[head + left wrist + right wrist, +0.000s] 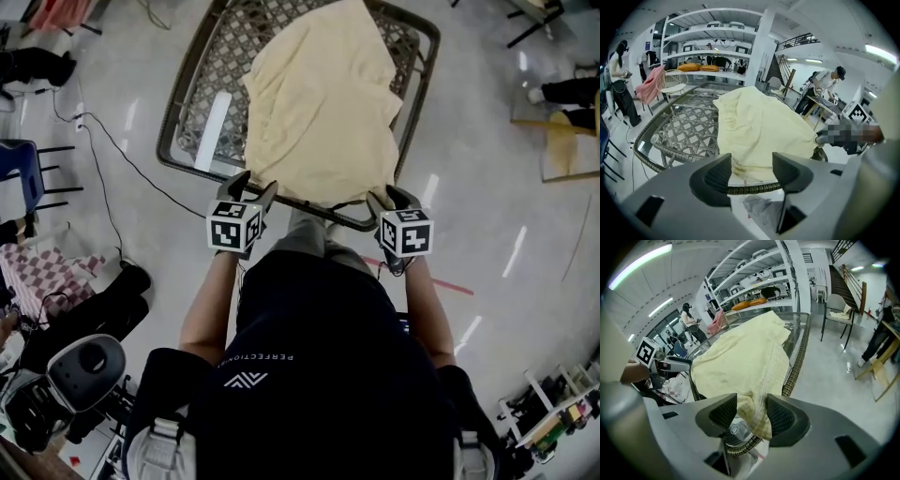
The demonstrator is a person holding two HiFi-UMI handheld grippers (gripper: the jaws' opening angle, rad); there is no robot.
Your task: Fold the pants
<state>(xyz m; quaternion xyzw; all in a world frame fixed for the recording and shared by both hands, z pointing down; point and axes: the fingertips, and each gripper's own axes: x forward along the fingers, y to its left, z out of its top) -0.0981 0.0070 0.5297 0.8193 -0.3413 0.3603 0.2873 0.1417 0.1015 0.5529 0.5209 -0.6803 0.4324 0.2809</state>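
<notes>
A person, seen from above, is holding a two-jaw gripper in each hand over the near edge of a glass-topped table [192, 112] with a woven wicker rim. Pale yellow pants [323, 103] are lying in a loose, rumpled heap across the table's right half. They are reaching from the far edge to the near edge, where the cloth is draping slightly over the rim. The left gripper [251, 191] is hovering at the near edge by the pants' near left corner. Its jaws are standing wide apart and pinching nothing, with the rim and the cloth's edge showing through the gap. The right gripper [390, 199] is pointing at the near right corner, jaws likewise spread. A fold of the pants is hanging loose between them, unsqueezed.
</notes>
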